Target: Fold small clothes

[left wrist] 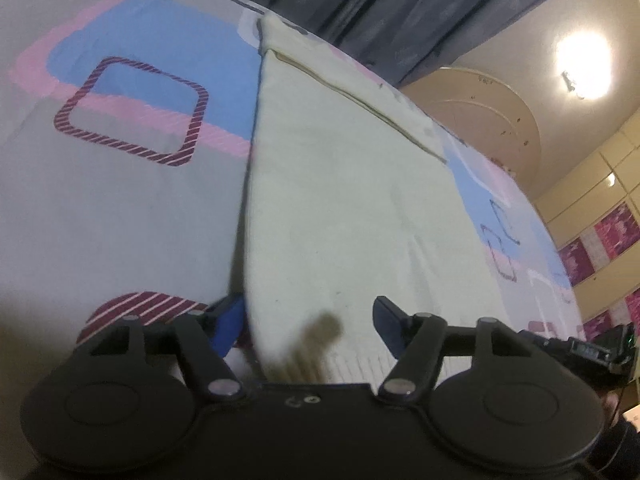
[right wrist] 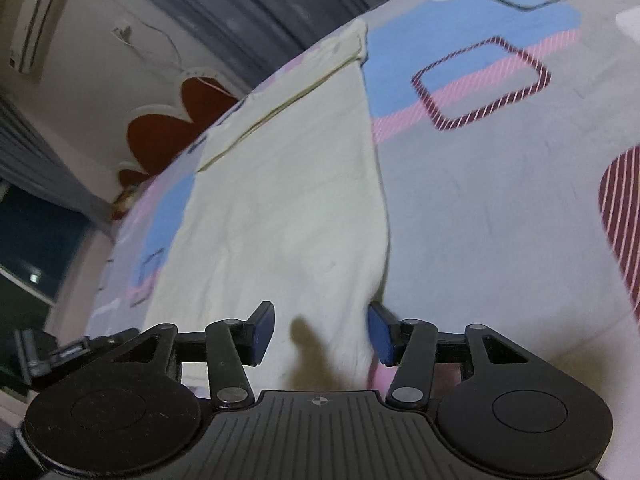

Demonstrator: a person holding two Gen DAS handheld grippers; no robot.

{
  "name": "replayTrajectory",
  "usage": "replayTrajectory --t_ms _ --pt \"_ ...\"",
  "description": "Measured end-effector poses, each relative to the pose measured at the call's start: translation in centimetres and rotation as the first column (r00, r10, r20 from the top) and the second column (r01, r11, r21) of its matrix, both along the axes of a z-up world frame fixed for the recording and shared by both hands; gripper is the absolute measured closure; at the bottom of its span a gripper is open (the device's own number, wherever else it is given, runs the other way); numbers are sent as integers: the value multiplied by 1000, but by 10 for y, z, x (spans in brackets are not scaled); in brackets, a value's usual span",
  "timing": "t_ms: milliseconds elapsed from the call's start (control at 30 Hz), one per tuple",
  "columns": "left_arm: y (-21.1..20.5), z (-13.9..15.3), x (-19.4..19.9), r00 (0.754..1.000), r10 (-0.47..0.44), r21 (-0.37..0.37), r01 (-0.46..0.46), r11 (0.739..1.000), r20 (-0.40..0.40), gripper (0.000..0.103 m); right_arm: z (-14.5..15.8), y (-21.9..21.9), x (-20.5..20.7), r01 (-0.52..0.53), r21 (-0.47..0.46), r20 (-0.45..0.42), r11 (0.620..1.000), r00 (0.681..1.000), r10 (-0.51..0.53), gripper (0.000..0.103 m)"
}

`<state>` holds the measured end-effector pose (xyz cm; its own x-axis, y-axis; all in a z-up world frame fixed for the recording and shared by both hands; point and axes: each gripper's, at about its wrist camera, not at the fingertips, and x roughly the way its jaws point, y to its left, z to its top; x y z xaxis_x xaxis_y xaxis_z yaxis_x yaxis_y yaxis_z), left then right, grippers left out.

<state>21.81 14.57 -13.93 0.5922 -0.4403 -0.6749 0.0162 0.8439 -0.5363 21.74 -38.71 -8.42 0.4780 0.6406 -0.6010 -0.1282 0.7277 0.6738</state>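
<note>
A pale cream garment (left wrist: 332,200) is seen laid flat on a patterned bedsheet (left wrist: 100,208), its length running away from both cameras toward dark curtains (left wrist: 380,4). A folded seam or band crosses the far part of the cloth. The sheet is printed with blue and pink blocks and maroon striped squares.

Left gripper (left wrist: 308,322): jaws are held wide apart, nothing between them. The left-hand blue pad sits just at the garment's left edge; the right-hand pad lies over the cloth. Contact with the fabric cannot be determined.

Right gripper (right wrist: 322,334): jaws are likewise spread wide, nothing clamped. The near right corner of the garment (right wrist: 280,208) lies between the pads, the right-hand pad being at the cloth's right edge.

No containers are seen in either view. An air-conditioning unit (right wrist: 38,20) is noted on the wall in the right wrist view, and a ceiling light (left wrist: 584,60) in the left wrist view.
</note>
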Motion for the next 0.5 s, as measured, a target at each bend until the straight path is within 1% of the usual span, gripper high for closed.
replayTrajectory --t_ms 33,67,100,133,200,233,300,367,433,500 --pt "1 -2 -1 1000 6 1 -6 1000 0 49 -2 -1 -1 6 10 -1 1000 1000 -6 52" --pt "2 -2 0 1000 20 6 -20 1000 -1 58 -4 -3 0 26 18 -1 999 1000 -26 63" --pt "3 -2 0 1000 31 8 -31 999 -3 60 -5 -7 2 49 30 -9 998 999 -48 78" --pt "3 -3 0 999 36 3 -36 999 -1 60 -7 -10 4 64 54 -19 996 998 -63 83" --pt "2 -4 -3 999 40 -14 -41 999 -4 58 -11 -15 6 77 88 -38 993 997 -73 84" --pt "2 -5 -6 999 33 -33 -33 999 -4 56 -11 -14 7 68 91 -41 994 997 -65 84" --pt "2 -8 -11 1000 16 -81 -17 997 -12 54 -10 -10 8 55 77 -42 996 998 -52 83" --pt "4 -10 -13 1000 13 -103 -14 995 -9 54 -13 -7 9 52 62 -53 997 997 -48 83" --pt "7 -12 -13 1000 23 -129 -25 991 -10 54 -11 -9 10 69 61 -37 996 997 -67 83" --pt "9 -14 -11 1000 29 -142 -30 989 -10 54 -8 -11 14 96 38 -15 995 995 -95 82"
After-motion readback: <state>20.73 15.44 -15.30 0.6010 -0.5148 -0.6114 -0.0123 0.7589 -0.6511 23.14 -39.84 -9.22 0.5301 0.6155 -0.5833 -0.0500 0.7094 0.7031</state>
